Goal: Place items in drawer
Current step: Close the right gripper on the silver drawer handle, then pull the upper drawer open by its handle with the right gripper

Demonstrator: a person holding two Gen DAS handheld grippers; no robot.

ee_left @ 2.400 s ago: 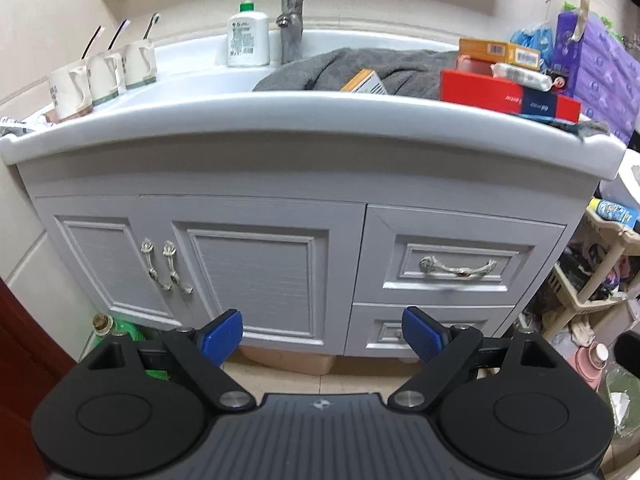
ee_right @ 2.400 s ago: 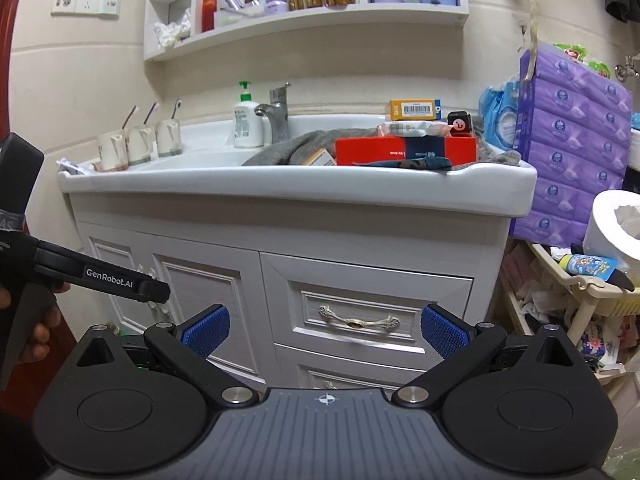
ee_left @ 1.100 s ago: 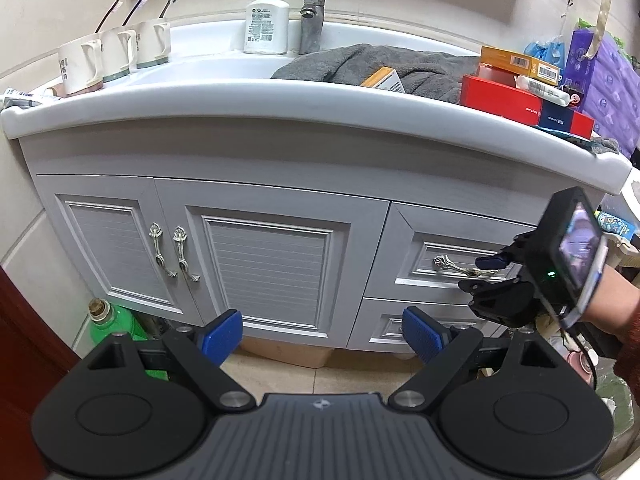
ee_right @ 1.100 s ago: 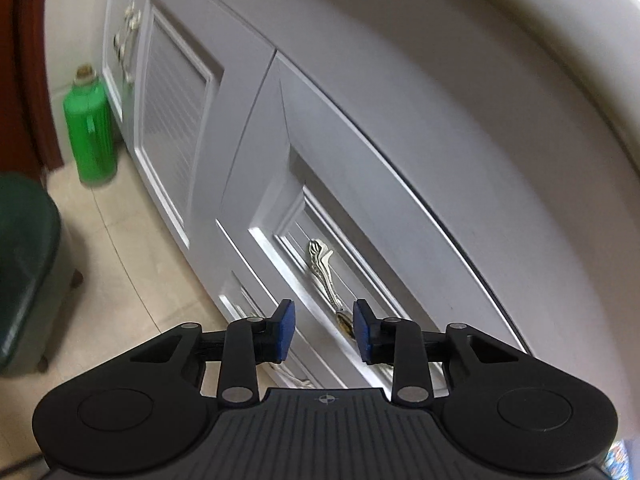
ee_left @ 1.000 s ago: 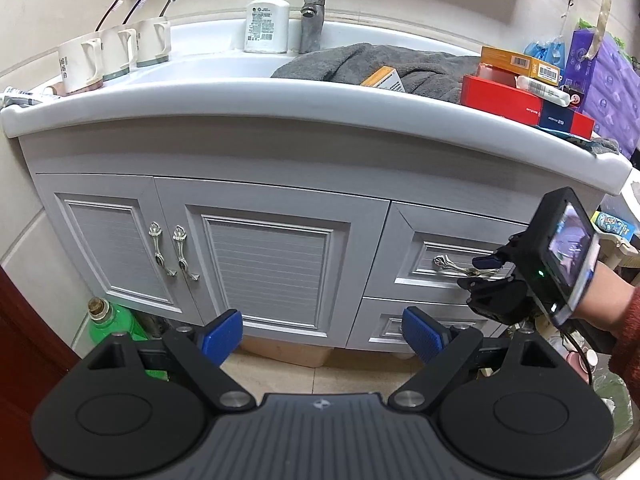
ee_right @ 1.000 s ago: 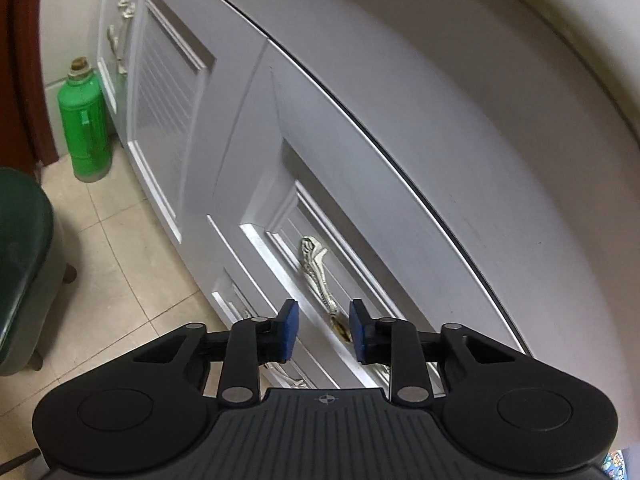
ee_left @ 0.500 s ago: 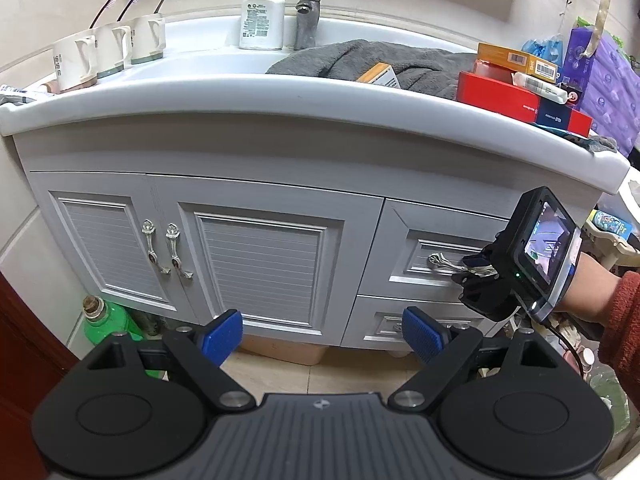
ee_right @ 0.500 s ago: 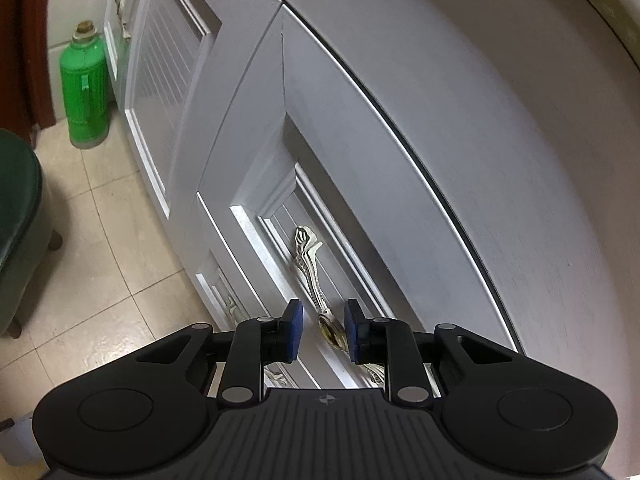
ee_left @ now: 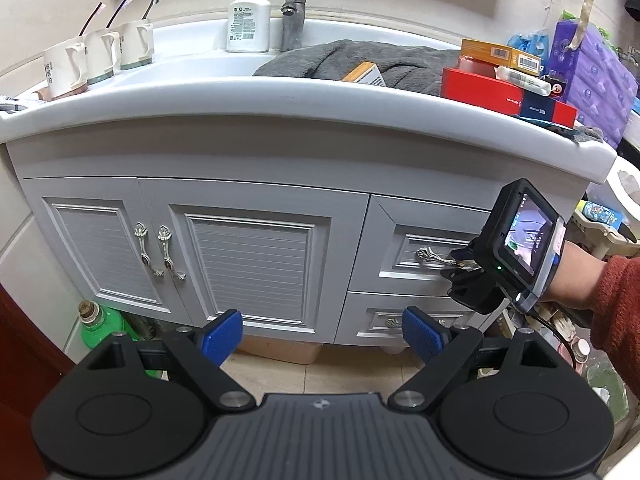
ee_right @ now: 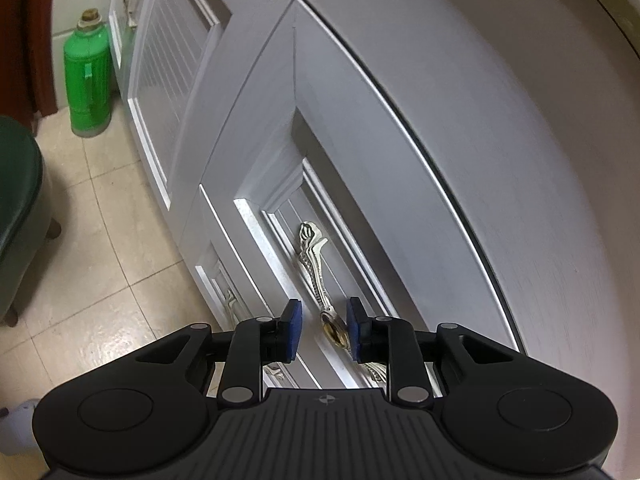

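Note:
The upper drawer (ee_left: 424,240) of the grey vanity is closed, with a silver handle (ee_left: 430,255). My right gripper (ee_right: 323,332) straddles that handle (ee_right: 316,276), its blue pads a small gap from the metal on either side, not clamped. It also shows in the left wrist view (ee_left: 460,264). My left gripper (ee_left: 322,334) is wide open and empty, held back from the cabinet. On the counter lie a red box (ee_left: 480,84), an orange box (ee_left: 500,54), a small orange carton (ee_left: 366,74) and a grey towel (ee_left: 360,58).
A lower drawer (ee_left: 400,318) sits under the upper one. Double doors (ee_left: 172,248) are to the left. A green bottle (ee_right: 88,80) stands on the tiled floor. Cups with toothbrushes (ee_left: 96,58), a soap bottle (ee_left: 248,20), purple tissue packs (ee_left: 592,76) and a cluttered rack (ee_left: 600,224) are around.
My right gripper has moved in from in front of the vanity to the upper drawer handle and narrowed around it. The left gripper has stayed open and nearly still.

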